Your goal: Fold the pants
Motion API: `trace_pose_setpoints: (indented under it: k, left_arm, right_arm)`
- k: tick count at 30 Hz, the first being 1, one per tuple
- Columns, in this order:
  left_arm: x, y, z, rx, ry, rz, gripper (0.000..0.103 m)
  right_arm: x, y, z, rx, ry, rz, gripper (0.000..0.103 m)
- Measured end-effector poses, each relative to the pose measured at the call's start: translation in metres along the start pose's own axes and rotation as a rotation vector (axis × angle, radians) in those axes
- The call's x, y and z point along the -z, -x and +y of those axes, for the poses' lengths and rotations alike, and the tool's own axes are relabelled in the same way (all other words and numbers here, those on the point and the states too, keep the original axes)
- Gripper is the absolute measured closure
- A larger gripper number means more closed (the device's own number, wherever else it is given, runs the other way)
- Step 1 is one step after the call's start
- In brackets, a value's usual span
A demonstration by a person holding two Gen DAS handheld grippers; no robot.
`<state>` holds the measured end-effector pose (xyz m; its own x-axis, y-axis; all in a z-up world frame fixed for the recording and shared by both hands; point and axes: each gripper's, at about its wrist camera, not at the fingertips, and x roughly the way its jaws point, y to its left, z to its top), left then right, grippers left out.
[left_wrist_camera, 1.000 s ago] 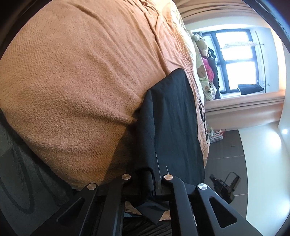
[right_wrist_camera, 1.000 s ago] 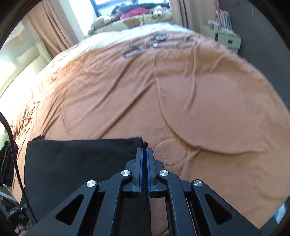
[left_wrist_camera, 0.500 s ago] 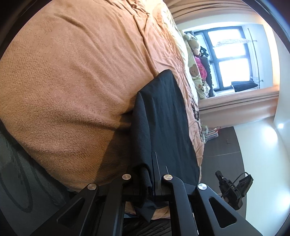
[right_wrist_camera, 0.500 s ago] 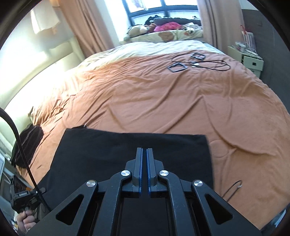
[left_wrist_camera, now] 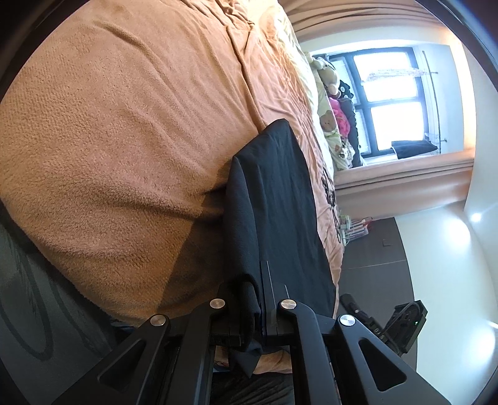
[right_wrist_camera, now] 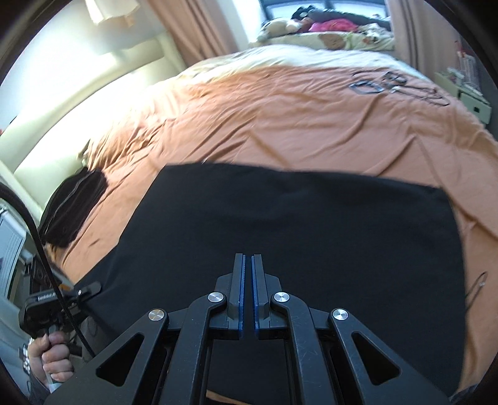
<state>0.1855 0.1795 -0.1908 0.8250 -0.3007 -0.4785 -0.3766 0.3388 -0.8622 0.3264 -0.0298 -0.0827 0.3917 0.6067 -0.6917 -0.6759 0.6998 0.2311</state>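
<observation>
The black pants (right_wrist_camera: 295, 224) lie flat in a wide folded rectangle on the orange blanket (right_wrist_camera: 280, 118) near the bed's front edge. My right gripper (right_wrist_camera: 248, 258) hovers over their middle, shut, and I see nothing between its blue pads. My left gripper (left_wrist_camera: 260, 299) is shut on a bunched edge of the pants (left_wrist_camera: 274, 199) at the bed's edge, with a fabric tip hanging below the jaws. In the right wrist view the left gripper (right_wrist_camera: 91, 288) clamps the pants' left corner, held by a hand (right_wrist_camera: 53, 349).
A dark garment (right_wrist_camera: 71, 212) lies at the bed's left edge. Black cables and frames (right_wrist_camera: 395, 84) rest on the far right of the blanket. Stuffed toys (right_wrist_camera: 280, 25) sit by the window, a white drawer unit (right_wrist_camera: 473, 99) stands right, dark floor (left_wrist_camera: 373, 249) beyond.
My right gripper has swept left from the pants' right corner to above their middle, staying shut. The left gripper has kept its grip and barely moved.
</observation>
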Motion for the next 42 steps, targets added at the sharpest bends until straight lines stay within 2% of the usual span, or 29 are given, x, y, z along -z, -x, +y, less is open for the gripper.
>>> trace_pose_setpoints:
  k: [5, 9, 16, 24, 29, 37, 42]
  left_arm:
    - [0.0, 0.0, -0.002, 0.001, -0.001, -0.002, 0.097]
    - [0.0, 0.0, -0.002, 0.003, 0.003, -0.005, 0.097]
    - [0.001, -0.001, 0.004, 0.002, 0.025, -0.01, 0.097]
    - [0.002, -0.001, 0.01, 0.002, 0.05, -0.011, 0.097]
    - [0.004, 0.0, 0.012, -0.002, 0.065, -0.013, 0.097]
    - [0.006, -0.002, 0.019, -0.018, 0.102, -0.014, 0.097]
    - [0.006, -0.002, 0.021, -0.017, 0.104, -0.011, 0.097]
  right_arm:
    - [0.008, -0.035, 0.006, -0.001, 0.024, 0.108, 0.102]
    - [0.007, -0.058, -0.003, 0.039, 0.012, 0.174, 0.102]
    - [-0.014, -0.055, -0.038, 0.138, -0.067, 0.151, 0.102]
    - [-0.05, -0.059, -0.039, 0.038, -0.082, 0.132, 0.102]
    - [-0.069, -0.092, -0.048, 0.061, -0.128, 0.171, 0.102]
    - [-0.107, -0.11, -0.054, 0.126, -0.142, 0.156, 0.102]
    - [-0.12, -0.13, -0.053, 0.163, -0.154, 0.152, 0.102]
